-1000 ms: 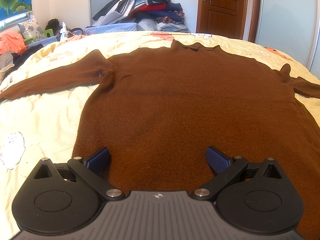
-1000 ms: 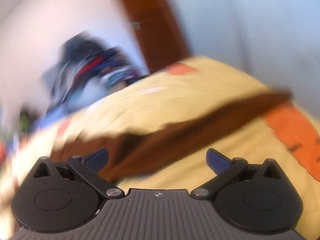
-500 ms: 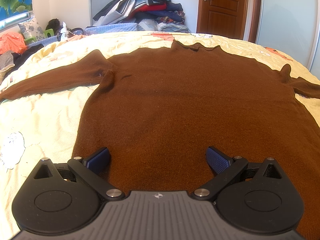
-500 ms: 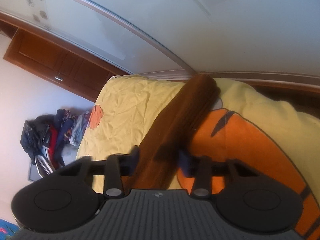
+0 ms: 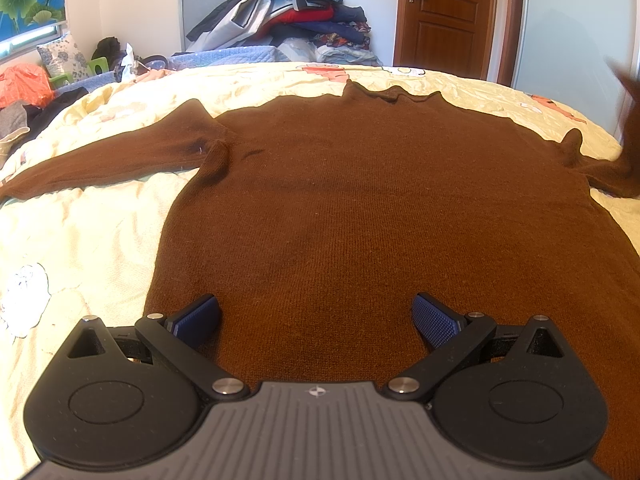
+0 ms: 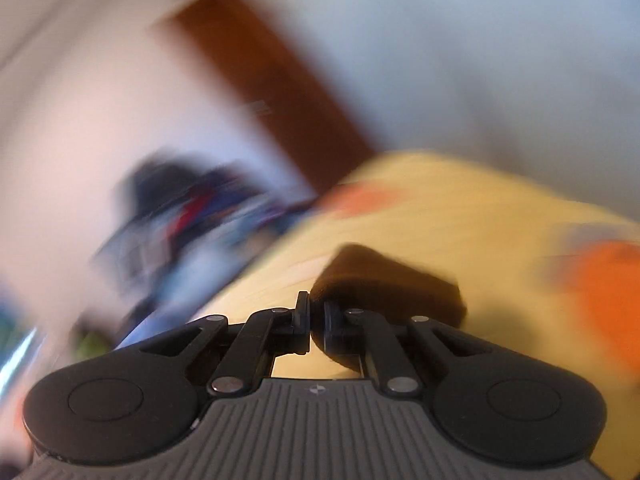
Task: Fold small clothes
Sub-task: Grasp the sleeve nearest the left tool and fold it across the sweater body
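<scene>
A brown knit sweater [image 5: 360, 208] lies flat, front up, on the yellow bedspread [image 5: 80, 248], collar at the far side. Its left sleeve [image 5: 100, 164] stretches out to the left. My left gripper [image 5: 316, 316] hovers open over the sweater's near hem, with nothing between its blue pads [image 5: 434, 320]. In the blurred right wrist view, my right gripper [image 6: 316, 316] is closing its jaws on the end of the right sleeve [image 6: 384, 280], and brown cloth is pinched between them. In the left wrist view that sleeve [image 5: 628, 140] rises off the bed at the right edge.
A pile of clothes [image 5: 288, 12] is heaped beyond the far side of the bed. A wooden door [image 5: 444, 16] and a white wardrobe panel [image 5: 580, 40] stand at the back right. Clutter and an orange bag [image 5: 24, 84] lie at the far left.
The right gripper went from wide open to closed on the sleeve end, then swung quickly with it. The right sleeve now lifts off the bed. The left gripper has stayed still.
</scene>
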The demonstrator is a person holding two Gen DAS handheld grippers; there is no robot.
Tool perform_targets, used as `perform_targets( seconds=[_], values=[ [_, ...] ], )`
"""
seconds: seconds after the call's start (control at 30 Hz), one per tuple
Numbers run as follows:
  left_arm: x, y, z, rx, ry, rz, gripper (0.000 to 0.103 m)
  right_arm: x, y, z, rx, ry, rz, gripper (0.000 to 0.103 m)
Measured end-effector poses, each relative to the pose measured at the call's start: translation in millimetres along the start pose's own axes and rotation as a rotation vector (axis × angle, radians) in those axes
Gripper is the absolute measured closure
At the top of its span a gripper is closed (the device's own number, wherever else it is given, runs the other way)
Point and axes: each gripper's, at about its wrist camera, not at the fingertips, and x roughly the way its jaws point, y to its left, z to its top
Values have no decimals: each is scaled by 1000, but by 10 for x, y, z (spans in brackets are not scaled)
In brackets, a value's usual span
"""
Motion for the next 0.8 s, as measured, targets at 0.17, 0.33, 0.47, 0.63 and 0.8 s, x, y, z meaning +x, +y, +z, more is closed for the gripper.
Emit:
perform_targets(
  seconds=[0.17, 0.33, 0.47, 0.63, 0.8],
  values=[
    [-6, 1, -2, -1, -1, -4, 0, 286, 1257, -1209, -328, 210, 235, 10],
    [-50, 3, 6, -4, 0, -11, 0, 324, 1173, -1764, -361, 336, 206, 21],
    [-77, 40, 250, -63, -13, -116, 0, 215, 905, -1906, -420, 322, 95, 21],
    [340, 253, 815, -305, 4, -247, 0, 24, 784, -1986, -375, 304, 73, 16],
    [938, 419, 1052, -508, 96, -269, 1, 83, 760, -2024, -375, 323, 69, 15]
  ],
)
